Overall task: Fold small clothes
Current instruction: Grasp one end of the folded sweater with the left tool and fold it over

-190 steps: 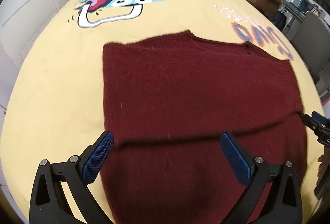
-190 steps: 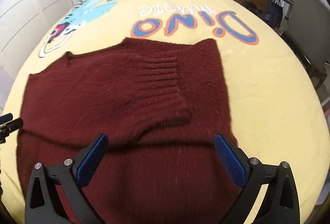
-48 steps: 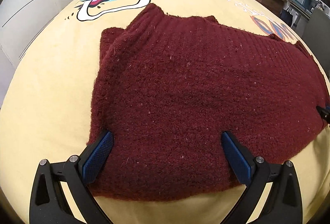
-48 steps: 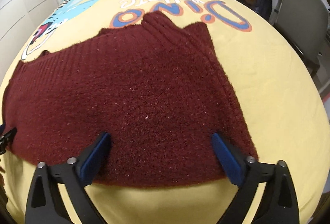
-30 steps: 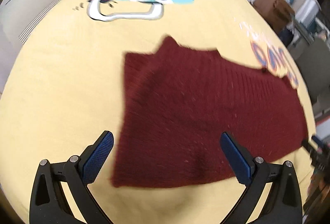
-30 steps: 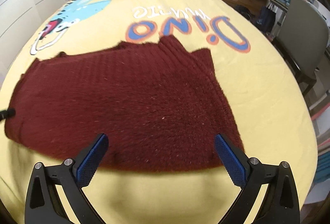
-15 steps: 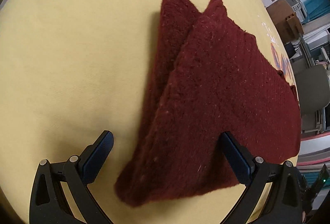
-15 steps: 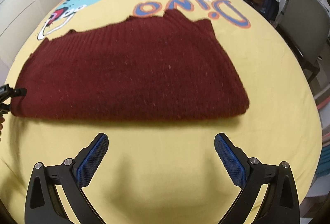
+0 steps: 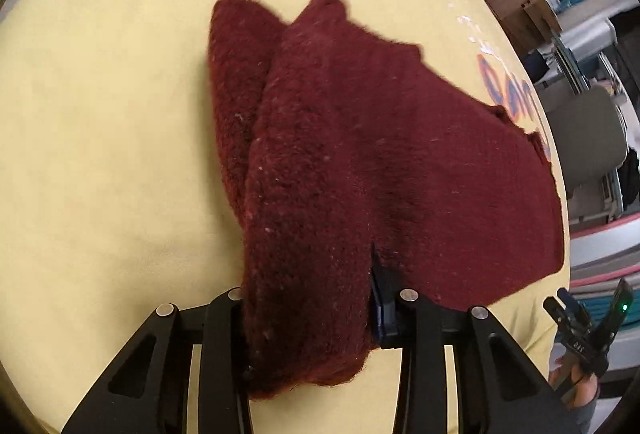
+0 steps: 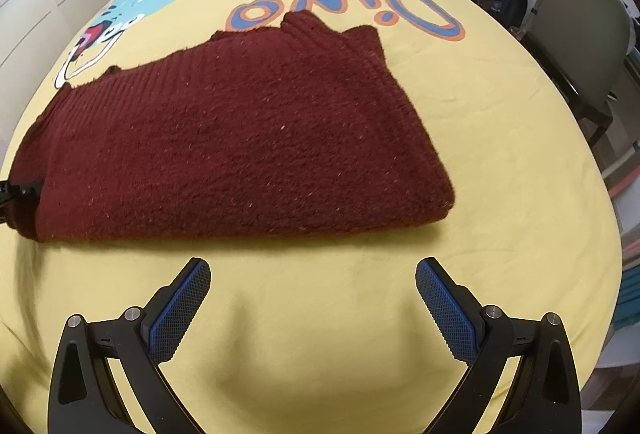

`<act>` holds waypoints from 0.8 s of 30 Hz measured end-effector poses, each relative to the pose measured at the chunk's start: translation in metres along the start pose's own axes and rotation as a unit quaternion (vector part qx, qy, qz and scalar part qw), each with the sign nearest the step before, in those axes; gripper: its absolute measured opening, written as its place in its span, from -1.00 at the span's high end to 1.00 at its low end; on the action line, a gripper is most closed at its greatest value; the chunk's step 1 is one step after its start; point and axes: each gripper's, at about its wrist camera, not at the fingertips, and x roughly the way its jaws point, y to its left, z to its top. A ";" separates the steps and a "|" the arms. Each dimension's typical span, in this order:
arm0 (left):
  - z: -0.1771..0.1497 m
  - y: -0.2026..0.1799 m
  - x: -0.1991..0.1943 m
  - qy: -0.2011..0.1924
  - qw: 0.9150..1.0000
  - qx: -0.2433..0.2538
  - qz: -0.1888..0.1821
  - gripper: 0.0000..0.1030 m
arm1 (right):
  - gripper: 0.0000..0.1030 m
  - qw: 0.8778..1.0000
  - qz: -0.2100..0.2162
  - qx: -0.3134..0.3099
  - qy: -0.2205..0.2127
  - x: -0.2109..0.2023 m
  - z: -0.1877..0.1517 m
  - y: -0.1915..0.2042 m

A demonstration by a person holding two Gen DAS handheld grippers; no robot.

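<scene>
Since half a second ago the left tongs (image 9: 308, 318) have just closed, now pinching the near corner of the folded maroon sweater (image 10: 240, 142). Nearest me, the right tongs (image 10: 313, 304) gape wide, holding nothing, over the yellow bedspread (image 10: 500, 154); the sweater lies just beyond them

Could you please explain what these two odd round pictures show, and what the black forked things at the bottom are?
They are hand-held tongs, one in each of a person's hands, each with a wide-angle camera looking along its fingers. One picture is from the left tongs, the other from the right tongs. On the yellow bedspread lies a folded dark red sweater. The left tongs have just closed on a corner of it. The right tongs are open, empty, above bare bedspread in front of the sweater.
</scene>
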 end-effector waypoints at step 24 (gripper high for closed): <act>0.017 -0.312 0.045 0.013 0.975 0.221 0.011 0.48 | -0.99 0.996 -0.035 0.067 -0.053 -0.056 0.036 -0.108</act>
